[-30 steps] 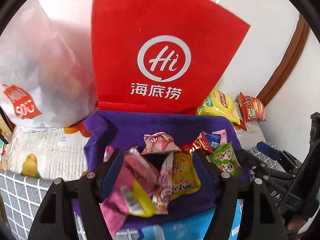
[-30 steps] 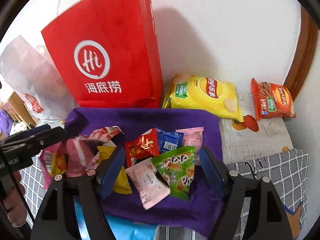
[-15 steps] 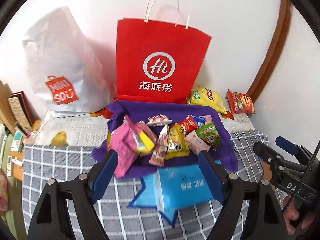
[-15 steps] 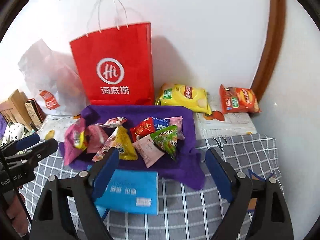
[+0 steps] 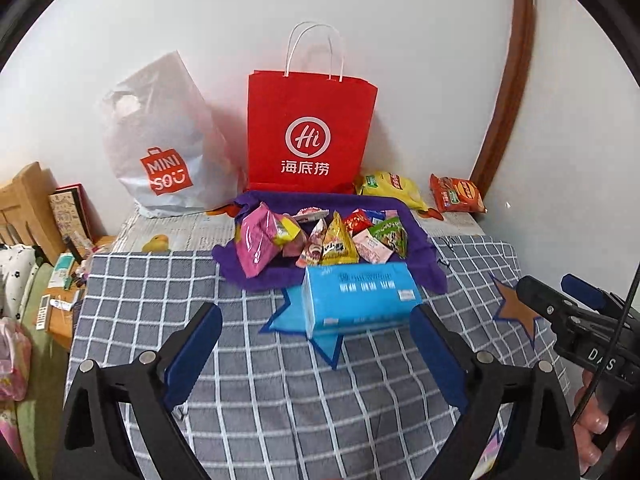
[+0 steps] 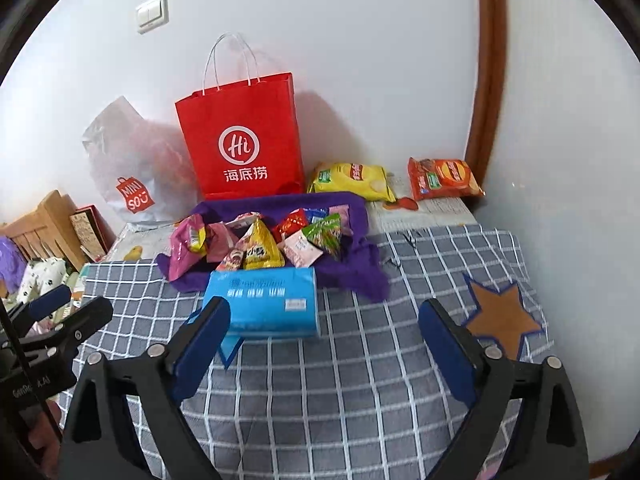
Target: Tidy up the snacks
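Checked cloth [image 5: 280, 380] on table, white wall [image 5: 400, 40] behind.

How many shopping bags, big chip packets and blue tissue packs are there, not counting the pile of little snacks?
Shopping bags: 2, the red paper bag with white handles and the white plastic bag with an orange logo
Big chip packets by the wall: 2, the yellow foil chip packet and the orange-red foil chip packet
Tissue packs: 1, the blue soft tissue pack
Total: 5

checked cloth [image 5: 168, 288] under purple cloth [image 5: 420, 248]
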Tool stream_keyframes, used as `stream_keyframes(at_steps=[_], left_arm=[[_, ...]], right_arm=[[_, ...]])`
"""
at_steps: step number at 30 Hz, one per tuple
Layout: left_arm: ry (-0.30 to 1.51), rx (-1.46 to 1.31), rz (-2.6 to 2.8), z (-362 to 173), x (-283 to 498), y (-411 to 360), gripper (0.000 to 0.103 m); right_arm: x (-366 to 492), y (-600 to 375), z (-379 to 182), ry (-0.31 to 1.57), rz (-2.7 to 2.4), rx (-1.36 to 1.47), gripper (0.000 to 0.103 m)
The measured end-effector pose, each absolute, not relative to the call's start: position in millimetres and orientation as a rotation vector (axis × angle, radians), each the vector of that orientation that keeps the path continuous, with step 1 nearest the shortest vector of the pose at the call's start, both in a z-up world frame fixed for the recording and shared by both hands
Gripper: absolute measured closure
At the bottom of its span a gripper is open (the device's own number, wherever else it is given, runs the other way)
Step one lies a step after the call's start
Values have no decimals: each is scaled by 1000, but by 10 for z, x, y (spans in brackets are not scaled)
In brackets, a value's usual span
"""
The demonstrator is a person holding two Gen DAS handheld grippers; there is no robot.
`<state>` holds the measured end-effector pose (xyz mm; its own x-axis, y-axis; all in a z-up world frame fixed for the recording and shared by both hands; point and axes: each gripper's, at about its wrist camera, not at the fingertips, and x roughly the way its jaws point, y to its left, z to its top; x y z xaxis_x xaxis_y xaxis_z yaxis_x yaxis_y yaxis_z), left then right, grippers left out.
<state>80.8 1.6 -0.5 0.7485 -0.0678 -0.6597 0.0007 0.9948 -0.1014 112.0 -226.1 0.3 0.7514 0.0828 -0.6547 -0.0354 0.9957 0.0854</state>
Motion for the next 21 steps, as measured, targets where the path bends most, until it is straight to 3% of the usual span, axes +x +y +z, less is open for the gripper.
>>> stream_keyframes(at_steps=[21], left_arm=[[622, -38, -5, 144, -30, -220, 6]], right_arm=[[180, -2494, 49, 640, 46, 58, 3]])
